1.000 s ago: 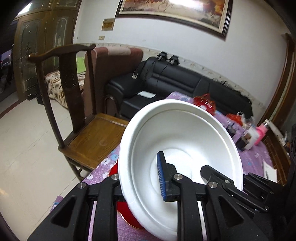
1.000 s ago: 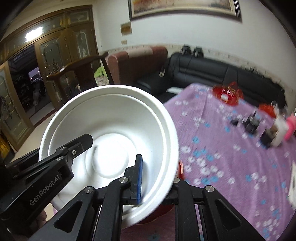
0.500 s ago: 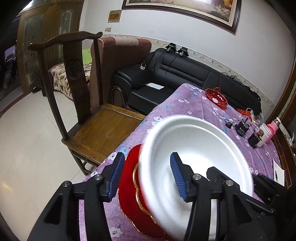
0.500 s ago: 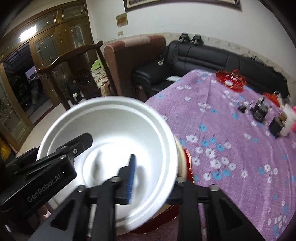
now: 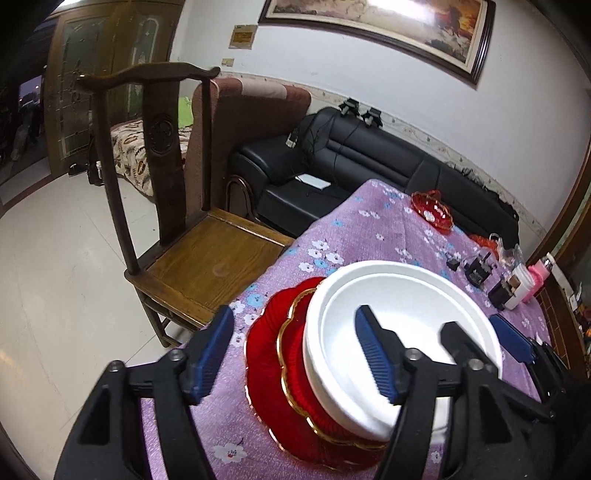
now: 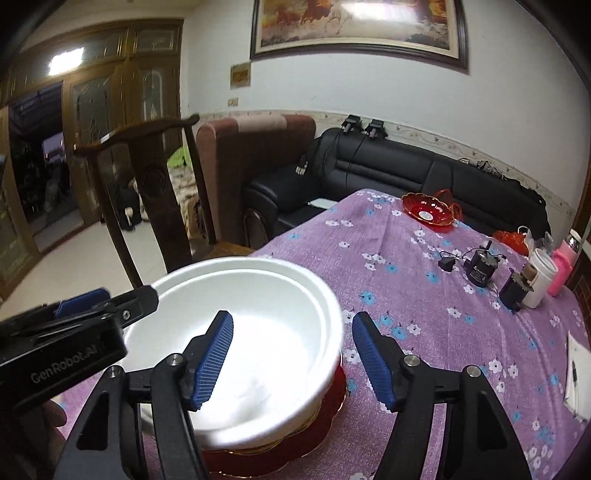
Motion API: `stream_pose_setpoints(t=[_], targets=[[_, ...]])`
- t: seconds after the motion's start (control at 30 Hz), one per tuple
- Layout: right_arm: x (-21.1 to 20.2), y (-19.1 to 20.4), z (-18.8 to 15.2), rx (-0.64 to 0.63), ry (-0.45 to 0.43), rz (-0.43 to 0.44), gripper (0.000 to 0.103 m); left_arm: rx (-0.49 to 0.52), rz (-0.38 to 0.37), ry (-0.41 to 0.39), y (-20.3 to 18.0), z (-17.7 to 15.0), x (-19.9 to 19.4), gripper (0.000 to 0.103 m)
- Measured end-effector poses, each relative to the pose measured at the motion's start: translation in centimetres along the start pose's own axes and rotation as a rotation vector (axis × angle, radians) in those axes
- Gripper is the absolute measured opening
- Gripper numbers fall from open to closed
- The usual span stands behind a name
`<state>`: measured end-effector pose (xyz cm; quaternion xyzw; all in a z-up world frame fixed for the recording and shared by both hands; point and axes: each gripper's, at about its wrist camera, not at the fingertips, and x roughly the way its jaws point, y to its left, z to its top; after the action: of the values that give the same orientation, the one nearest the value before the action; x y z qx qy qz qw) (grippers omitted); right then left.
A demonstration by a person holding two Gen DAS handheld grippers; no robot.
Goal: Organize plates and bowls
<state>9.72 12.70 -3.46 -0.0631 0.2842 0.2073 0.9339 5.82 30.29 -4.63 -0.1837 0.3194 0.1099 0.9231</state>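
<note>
1. Table [image 6: 424, 295], purple floral cloth. The stack stands at its near corner, beside the wooden chair [image 5: 207, 258]. The far end carries a red glass dish [image 6: 428, 212]; small dark motors, a white cup [image 6: 541, 278] and a pink bottle sit along the right edge.
2. Room: black sofa [image 5: 369, 162] past the far edge, framed painting [image 6: 358, 26] on the white wall, carved doors at left, pale tile floor.
3. White bowl [image 5: 399, 332], seated upright on two red plates [image 5: 273, 354], the upper one gold-rimmed. It sits off-centre, toward the right of the plates.
4. Left gripper [image 5: 295, 350]: jaws opening. The bowl's left rim lies between them, the pads clear of it.
5. Right gripper [image 6: 291, 358]: jaws opening. The bowl's right rim lies between them, untouched by either pad.
6. Step in hand, judged: release of the bowl onto the stack. To do it well:
   - spread both pairs fully before any withdrawal;
   - draw each gripper outward along its own line, the inner pad lifted over the rim, not dragged across it;
   - move both together, since a light bowl near a corner may skid or tip.
</note>
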Motion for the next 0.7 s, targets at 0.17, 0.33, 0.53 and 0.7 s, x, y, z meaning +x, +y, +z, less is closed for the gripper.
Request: stream_pose_setpoints(t=[0.17, 0.33, 0.53, 0.7], targets=[[-3.3, -2.1, -0.6, 0.077, -0.098, -0.052, 0.078, -0.039, 0.001, -0.037, 0.9, -0.8, -1.8, 0.081], [-3.3, -4.2, -1.4, 0.13, -0.071, -0.113, 0.084, -0.062, -0.006, -0.023, 1.2, -1.8, -2.5, 0.081], [-3.2, -5.4, -2.4, 0.195, -0.023, -0.076, 0.084, -0.035, -0.013, -0.039, 0.5, -2.4, -4.1, 0.081], [-6.2, -5.3, -2.1, 0.213, -0.096, -0.063, 0.084, -0.006, 0.002, -0.102, -0.4, -2.8, -6.3, 0.081]])
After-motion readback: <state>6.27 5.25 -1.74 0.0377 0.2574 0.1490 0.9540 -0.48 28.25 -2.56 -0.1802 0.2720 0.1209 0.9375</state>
